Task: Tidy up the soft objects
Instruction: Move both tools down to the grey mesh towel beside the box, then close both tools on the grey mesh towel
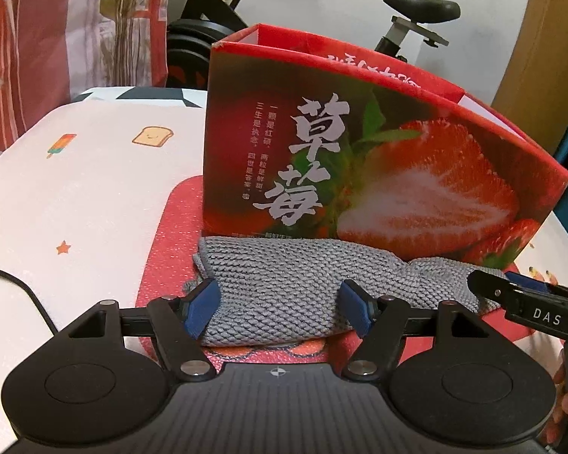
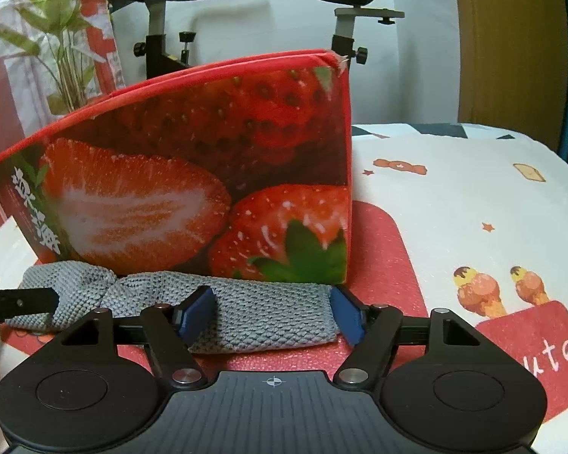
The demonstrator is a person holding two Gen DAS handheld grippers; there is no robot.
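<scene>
On the worktop's patterned cloth (image 1: 75, 196), near its far edge, a red strawberry box (image 1: 359, 174) stands upright on a red printed patch. Along the foot of the box's near face lies a grey knitted cloth (image 1: 299, 287), folded into a long band and touching or all but touching the box.

From the left wrist view, the left claw (image 1: 280, 308) is open, its blue pads (image 1: 200, 310) set wide apart over the left part of the grey knitted cloth, with the fabric between them; whether the pads touch it I cannot tell. At the right edge of that view the right claw's black finger reaches the cloth's bunched end.

From the right wrist view, the right claw (image 2: 270, 314) is likewise open, spanning the right part of the band, one pad just past its right end. Behind the worktop stands an exercise bike (image 2: 344, 7).
</scene>
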